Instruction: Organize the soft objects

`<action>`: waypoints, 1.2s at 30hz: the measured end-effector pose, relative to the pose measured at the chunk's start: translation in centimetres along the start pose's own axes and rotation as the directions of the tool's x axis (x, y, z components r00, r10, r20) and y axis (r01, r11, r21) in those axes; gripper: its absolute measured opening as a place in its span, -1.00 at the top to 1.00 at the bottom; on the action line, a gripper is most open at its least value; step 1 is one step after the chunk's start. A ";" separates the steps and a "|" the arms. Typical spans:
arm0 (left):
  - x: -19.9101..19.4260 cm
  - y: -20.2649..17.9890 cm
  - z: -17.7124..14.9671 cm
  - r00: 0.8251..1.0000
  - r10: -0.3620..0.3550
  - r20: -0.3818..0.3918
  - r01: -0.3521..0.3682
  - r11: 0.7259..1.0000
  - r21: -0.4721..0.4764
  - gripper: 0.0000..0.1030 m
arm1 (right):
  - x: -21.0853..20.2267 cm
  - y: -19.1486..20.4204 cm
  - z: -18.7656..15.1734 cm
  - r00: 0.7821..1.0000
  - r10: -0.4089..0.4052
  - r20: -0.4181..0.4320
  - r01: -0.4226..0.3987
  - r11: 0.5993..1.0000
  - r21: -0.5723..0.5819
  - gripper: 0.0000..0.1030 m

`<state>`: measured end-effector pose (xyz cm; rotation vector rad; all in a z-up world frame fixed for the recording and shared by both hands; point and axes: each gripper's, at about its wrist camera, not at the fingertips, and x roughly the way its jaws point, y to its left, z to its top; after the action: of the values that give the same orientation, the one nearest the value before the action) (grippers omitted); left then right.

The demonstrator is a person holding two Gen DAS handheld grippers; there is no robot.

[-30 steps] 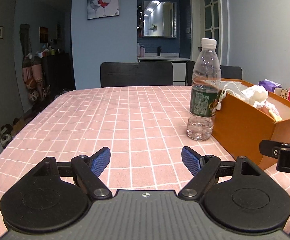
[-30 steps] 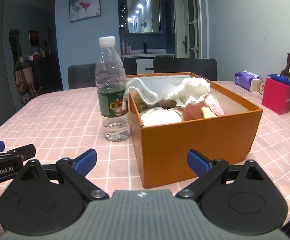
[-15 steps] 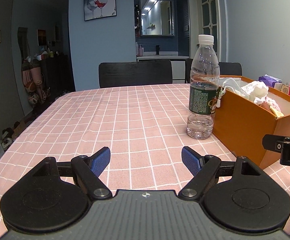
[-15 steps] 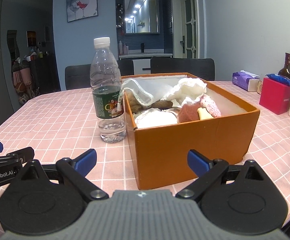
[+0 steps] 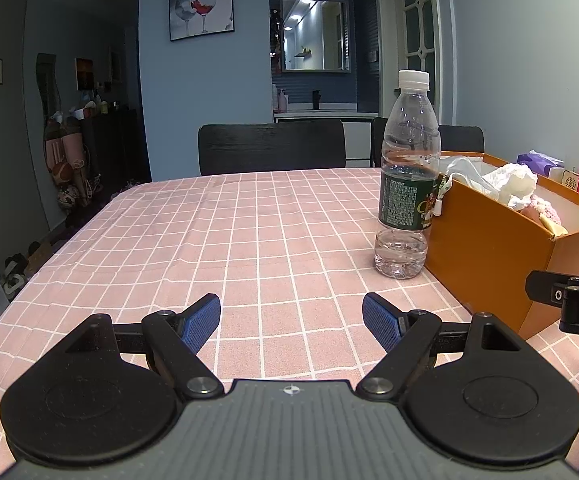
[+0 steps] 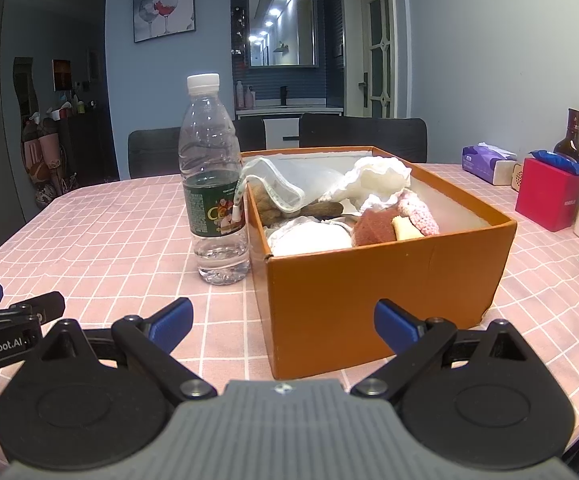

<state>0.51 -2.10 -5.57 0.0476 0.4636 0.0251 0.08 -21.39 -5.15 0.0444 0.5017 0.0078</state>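
An orange cardboard box (image 6: 389,280) stands on the pink checked tablecloth and holds soft things: a mesh bag (image 6: 285,184), white frilled cloth (image 6: 377,176), a pink knitted piece (image 6: 417,212), a brown plush (image 6: 373,230). The box also shows in the left wrist view (image 5: 485,248). My right gripper (image 6: 283,320) is open and empty just in front of the box's near wall. My left gripper (image 5: 291,320) is open and empty over bare tablecloth, left of the box.
A plastic water bottle (image 6: 213,184) stands against the box's left side, also in the left wrist view (image 5: 407,184). A red box (image 6: 549,192), tissue pack (image 6: 485,160) and dark glass bottle (image 6: 571,136) stand at the right. Black chairs (image 5: 273,146) line the far edge.
Both grippers have drawn back and lowered a little, so the box and bottle sit slightly farther off. Both stay open and empty.
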 end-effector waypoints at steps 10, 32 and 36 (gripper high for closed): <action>0.0 -0.2 0.2 1.000 -0.002 -0.003 0.002 1.000 0.002 -0.84 | 0.0 0.0 0.1 1.000 -0.006 -0.001 0.006 1.000 0.001 -0.85; 0.1 -0.4 0.3 1.000 -0.006 -0.005 0.006 1.000 -0.003 -0.84 | 0.1 -0.1 -0.2 1.000 -0.004 -0.011 0.004 1.000 0.008 -0.85; 0.1 -0.4 0.3 1.000 -0.007 -0.005 0.007 1.000 -0.002 -0.84 | 0.2 0.0 -0.2 1.000 -0.003 -0.013 0.003 1.000 0.007 -0.85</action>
<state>0.70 -2.54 -5.35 0.0441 0.4686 0.0192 0.15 -21.39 -5.40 0.0506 0.5152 0.0035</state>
